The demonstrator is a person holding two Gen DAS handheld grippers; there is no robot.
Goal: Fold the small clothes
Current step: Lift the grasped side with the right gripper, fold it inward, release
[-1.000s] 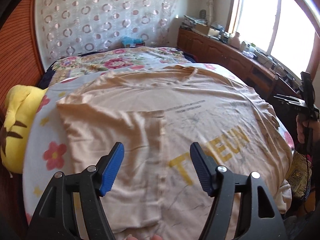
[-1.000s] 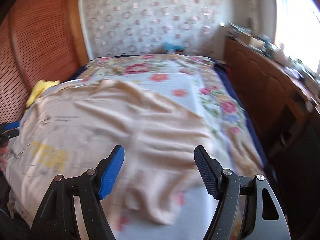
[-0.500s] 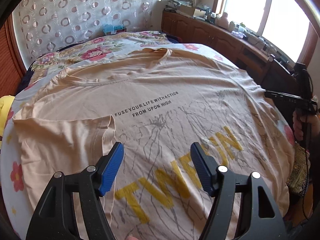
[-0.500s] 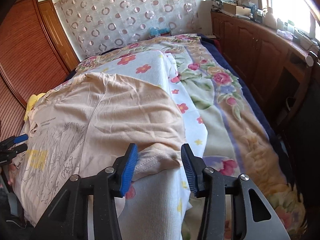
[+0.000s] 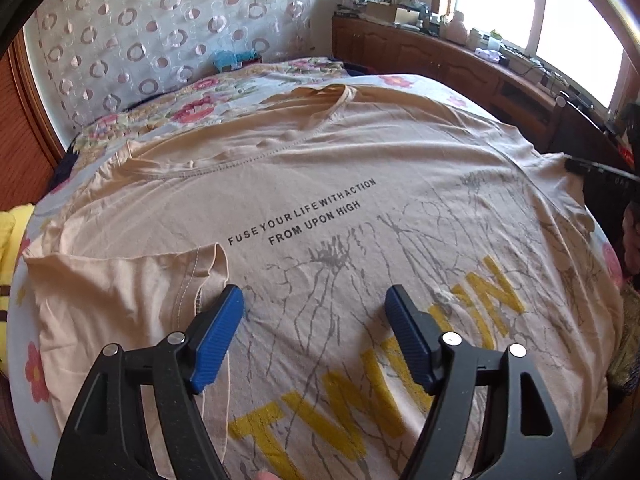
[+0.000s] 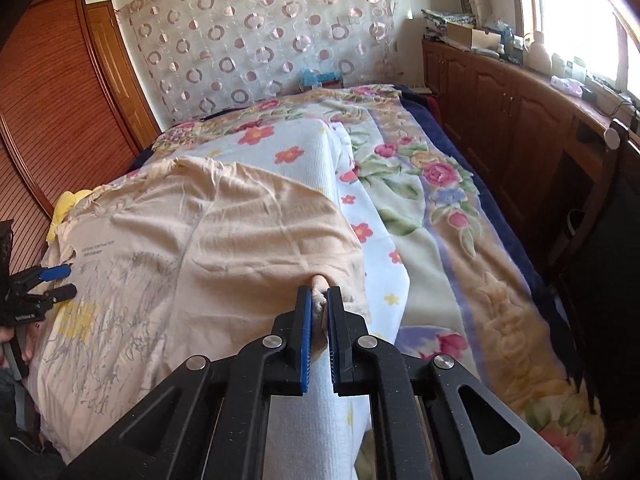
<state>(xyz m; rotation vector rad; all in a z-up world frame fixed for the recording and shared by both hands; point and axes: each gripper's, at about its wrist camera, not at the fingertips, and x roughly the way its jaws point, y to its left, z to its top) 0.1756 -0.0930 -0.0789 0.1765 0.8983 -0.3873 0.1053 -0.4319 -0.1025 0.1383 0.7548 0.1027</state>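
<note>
Since a second ago the right gripper (image 6: pixel 319 294) has clamped onto the T-shirt's (image 5: pixel 360 184) sleeve edge; the left gripper (image 5: pixel 314 304), jaws opening, hovers empty over the shirt, spread flat on the bed (image 6: pixel 440 208).
</note>
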